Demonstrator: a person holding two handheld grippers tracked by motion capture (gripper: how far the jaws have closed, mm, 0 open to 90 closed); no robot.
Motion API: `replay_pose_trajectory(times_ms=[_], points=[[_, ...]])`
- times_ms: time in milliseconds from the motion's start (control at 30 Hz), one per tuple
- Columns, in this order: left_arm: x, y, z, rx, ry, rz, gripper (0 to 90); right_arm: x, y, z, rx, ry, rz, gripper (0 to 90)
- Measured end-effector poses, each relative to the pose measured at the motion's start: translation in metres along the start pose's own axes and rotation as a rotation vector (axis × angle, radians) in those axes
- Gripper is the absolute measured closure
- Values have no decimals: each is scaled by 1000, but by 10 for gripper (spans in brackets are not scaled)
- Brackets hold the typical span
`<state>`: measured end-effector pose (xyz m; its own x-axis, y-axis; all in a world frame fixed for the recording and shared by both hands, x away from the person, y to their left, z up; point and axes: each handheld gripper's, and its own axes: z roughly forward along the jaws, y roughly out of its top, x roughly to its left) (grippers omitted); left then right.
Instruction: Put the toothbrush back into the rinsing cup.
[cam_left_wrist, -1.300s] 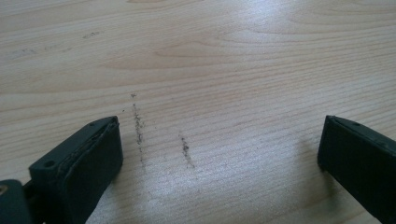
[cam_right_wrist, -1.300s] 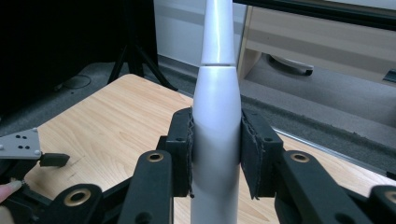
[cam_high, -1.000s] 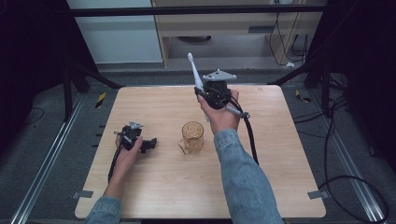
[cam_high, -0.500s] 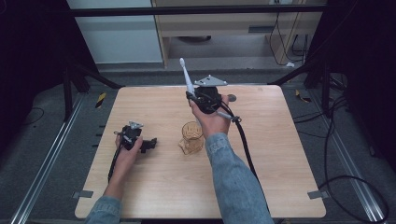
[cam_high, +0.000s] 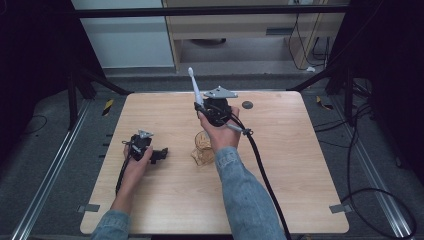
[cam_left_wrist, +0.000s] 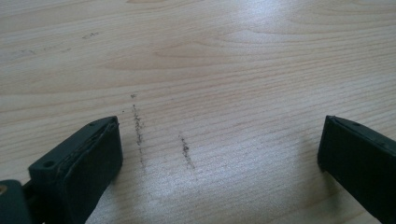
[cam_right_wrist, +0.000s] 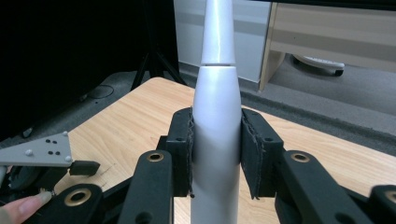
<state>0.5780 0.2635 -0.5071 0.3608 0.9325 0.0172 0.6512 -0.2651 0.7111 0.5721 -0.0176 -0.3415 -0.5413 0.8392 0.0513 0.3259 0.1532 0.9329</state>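
The pale wooden tabletop (cam_high: 300, 165) carries a clear ribbed glass cup (cam_high: 202, 149) near its centre. The left claw (cam_high: 161, 153) rests on the tabletop at the cup's nine o'clock, well apart from it. The right claw (cam_high: 200, 109) sits above the cup, toward twelve o'clock, with a white electric toothbrush (cam_high: 195, 89) standing upright in it. A small dark round disc (cam_high: 247, 105) lies at the right claw's three o'clock, near the far edge.

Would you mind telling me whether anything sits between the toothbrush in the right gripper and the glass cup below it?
Nothing visible does. The right gripper holds the toothbrush upright, head up, just beyond the glass cup. The cup looks open and unobstructed, and the left gripper rests apart on the table.
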Motion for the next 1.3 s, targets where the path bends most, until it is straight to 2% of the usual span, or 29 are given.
replay_pose_trajectory(times_ms=[167, 333, 433, 667, 933, 1300], points=[[0, 0, 0, 0, -1, 1, 0, 4, -13, 7, 5, 4, 14, 668], [0, 0, 0, 0, -2, 1, 0, 5, -27, 11, 10, -12, 22, 668], [0, 0, 0, 0, -3, 1, 0, 4, -31, 11, 6, -12, 41, 668], [0, 0, 0, 2, -3, 4, 0, 4, -39, 12, 11, -15, 47, 668], [1, 0, 0, 1, -6, 6, 0, 3, -55, 14, 23, -18, 90, 668], [1, 0, 0, 1, -8, 7, 0, 4, -67, 17, 42, -27, 78, 667]])
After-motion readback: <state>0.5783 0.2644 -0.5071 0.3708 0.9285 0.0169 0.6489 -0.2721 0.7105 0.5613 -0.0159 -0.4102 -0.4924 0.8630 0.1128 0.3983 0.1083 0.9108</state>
